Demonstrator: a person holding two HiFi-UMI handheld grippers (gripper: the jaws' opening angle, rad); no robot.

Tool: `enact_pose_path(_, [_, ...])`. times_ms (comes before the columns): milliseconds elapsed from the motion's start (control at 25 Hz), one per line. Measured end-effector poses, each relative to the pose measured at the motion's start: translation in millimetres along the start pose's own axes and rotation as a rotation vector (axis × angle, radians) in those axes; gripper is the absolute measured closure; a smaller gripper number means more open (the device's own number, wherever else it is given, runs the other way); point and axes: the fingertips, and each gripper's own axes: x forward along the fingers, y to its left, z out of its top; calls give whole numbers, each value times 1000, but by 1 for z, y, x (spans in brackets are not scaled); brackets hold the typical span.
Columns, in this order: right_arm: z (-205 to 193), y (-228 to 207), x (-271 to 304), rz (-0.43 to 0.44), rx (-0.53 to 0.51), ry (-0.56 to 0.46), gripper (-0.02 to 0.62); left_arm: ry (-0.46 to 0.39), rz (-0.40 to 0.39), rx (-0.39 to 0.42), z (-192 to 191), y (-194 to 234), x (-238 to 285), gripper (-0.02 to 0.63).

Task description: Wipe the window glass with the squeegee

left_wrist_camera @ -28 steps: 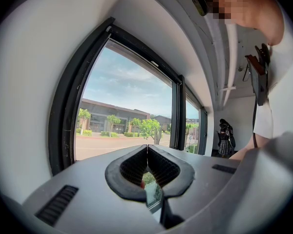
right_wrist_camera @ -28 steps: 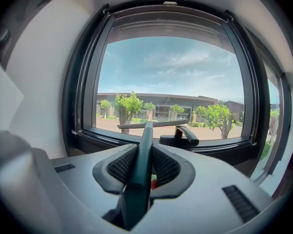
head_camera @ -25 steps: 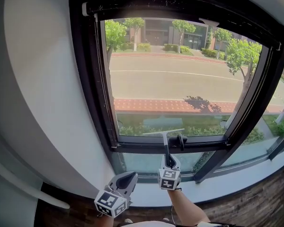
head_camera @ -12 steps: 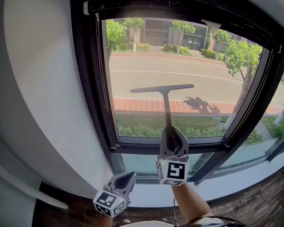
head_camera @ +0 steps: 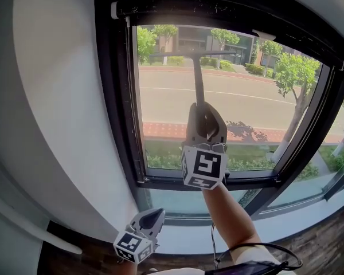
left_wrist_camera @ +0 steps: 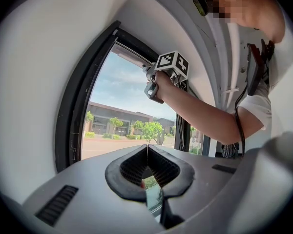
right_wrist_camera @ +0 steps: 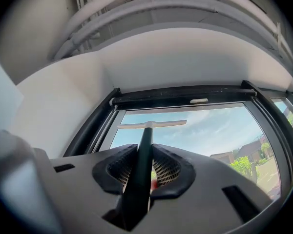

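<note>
R gripper [head_camera: 204, 114] clamps squeegee [head_camera: 198, 76] handle, blade above, prob on glass [head_camera: 258, 102]

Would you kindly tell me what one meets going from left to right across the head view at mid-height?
White wall, left window frame, squeegee in the right gripper, tree, right window frame.

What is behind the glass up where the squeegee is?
Through the window glass a road, trees and a building show. The squeegee blade, held high by the right gripper, covers a thin strip beyond the road; the gripper itself hides part of the brick pavement.
</note>
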Motion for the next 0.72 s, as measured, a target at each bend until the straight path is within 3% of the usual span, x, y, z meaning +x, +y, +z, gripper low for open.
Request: enact_pose_path(720, [45, 33, 86, -27, -17, -37, 497, -24, -10, 3, 7, 22, -1, 588])
